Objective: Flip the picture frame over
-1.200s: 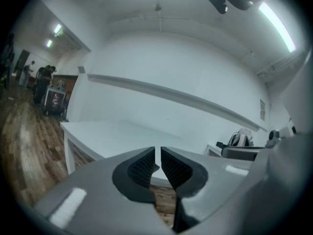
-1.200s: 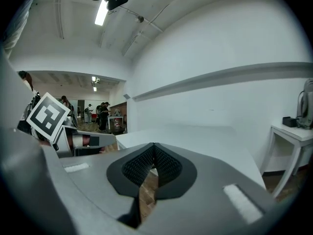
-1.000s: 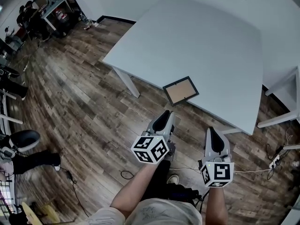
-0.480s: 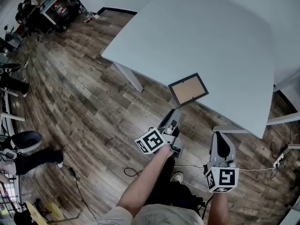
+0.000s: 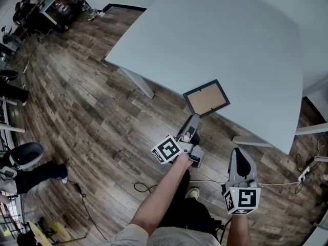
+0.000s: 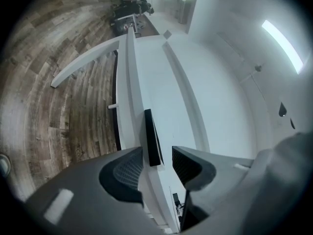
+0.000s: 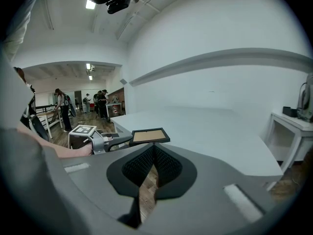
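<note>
Left gripper (image 5: 193, 119) at the picture frame's near corner, jaws apart

The picture frame (image 5: 206, 99) lies flat at the near edge of the white table (image 5: 220, 40), brown backing up, its corner slightly over the edge; in the left gripper view the black frame edge stands in the gap between the parted jaws, and contact cannot be told; the right gripper (image 7: 153, 149) hangs lower and well apart over the wooden floor (image 5: 92, 117), its jaws closed together with nothing between them
</note>
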A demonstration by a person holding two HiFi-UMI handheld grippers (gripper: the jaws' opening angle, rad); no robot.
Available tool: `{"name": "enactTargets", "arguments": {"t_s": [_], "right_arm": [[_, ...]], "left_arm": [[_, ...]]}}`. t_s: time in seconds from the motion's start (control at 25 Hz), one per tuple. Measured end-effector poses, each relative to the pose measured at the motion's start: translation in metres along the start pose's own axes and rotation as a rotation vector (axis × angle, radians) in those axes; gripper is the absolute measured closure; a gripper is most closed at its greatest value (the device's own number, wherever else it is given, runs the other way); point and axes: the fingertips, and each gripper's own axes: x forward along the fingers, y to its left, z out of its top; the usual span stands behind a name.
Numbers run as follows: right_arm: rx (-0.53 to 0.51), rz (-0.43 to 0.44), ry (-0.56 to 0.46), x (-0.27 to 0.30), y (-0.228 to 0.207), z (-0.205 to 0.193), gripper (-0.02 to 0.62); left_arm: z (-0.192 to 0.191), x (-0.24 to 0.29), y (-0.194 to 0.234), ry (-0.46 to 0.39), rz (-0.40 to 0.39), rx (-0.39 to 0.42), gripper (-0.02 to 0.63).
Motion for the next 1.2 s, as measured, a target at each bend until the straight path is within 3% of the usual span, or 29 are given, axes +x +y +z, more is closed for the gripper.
{"name": "enactTargets", "arguments": {"t_s": [0.4,0.6,1.0,1.2], "right_arm": [[-0.012,0.002,0.018,0.006,0.000,-0.005,0.571],[-0.019,0.004,0.021,0.009,-0.002,-0.005,0.571],[-0.038,0.013,0.022,0.011,0.003,-0.004,0.571],[-0.036,0.012,0.012,0.009,0.002,-0.001,0.571]], "left_arm": [[-0.007,0.011,0.011,0.008,-0.019,-0.055,0.434],[-0.005,0.015,0.008,-0.010,-0.032,-0.050,0.513],[0.000,0.012,-0.001,-0.024,-0.024,-0.069,0.530],[0.008,0.015,-0.015,-0.041,-0.058,-0.024,0.534]]}}
